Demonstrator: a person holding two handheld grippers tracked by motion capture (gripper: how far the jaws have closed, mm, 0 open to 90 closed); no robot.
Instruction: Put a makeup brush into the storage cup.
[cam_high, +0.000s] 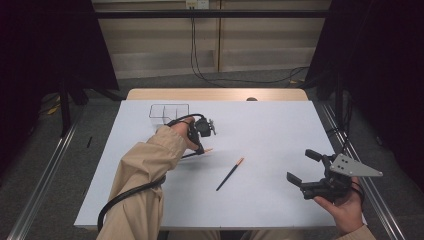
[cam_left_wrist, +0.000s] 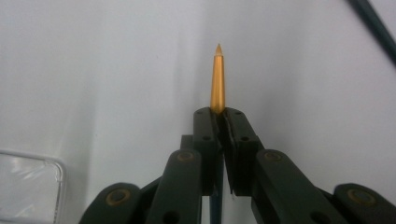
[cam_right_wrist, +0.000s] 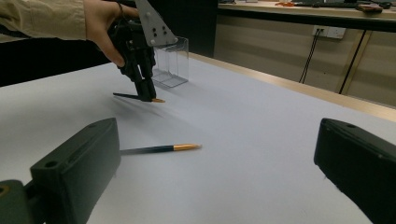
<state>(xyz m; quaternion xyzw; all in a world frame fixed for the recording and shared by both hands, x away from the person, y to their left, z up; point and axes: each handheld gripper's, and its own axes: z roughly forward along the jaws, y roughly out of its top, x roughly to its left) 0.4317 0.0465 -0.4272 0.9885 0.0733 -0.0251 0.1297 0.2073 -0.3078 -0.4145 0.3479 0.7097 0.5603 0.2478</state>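
My left gripper (cam_high: 201, 148) (cam_left_wrist: 219, 114) points down at the white table, shut on a dark pen whose gold tip (cam_left_wrist: 218, 77) (cam_high: 208, 150) sticks out past the jaws. In the right gripper view this left gripper (cam_right_wrist: 148, 95) holds the pen low over the table, close to a clear box (cam_right_wrist: 173, 65). A second dark pen with a gold tip (cam_high: 230, 174) (cam_right_wrist: 159, 149) lies loose in the middle of the table. At the right side my right gripper (cam_high: 301, 166) (cam_right_wrist: 217, 135) is open, jaws wide apart, with nothing between them; the loose pen lies beyond its jaws.
The clear two-compartment box (cam_high: 169, 112) (cam_left_wrist: 28, 186) stands at the back left of the white table (cam_high: 270, 125), just behind my left hand. A black cable (cam_high: 125, 197) trails from the left gripper along the sleeve. Floor rails run along both table sides.
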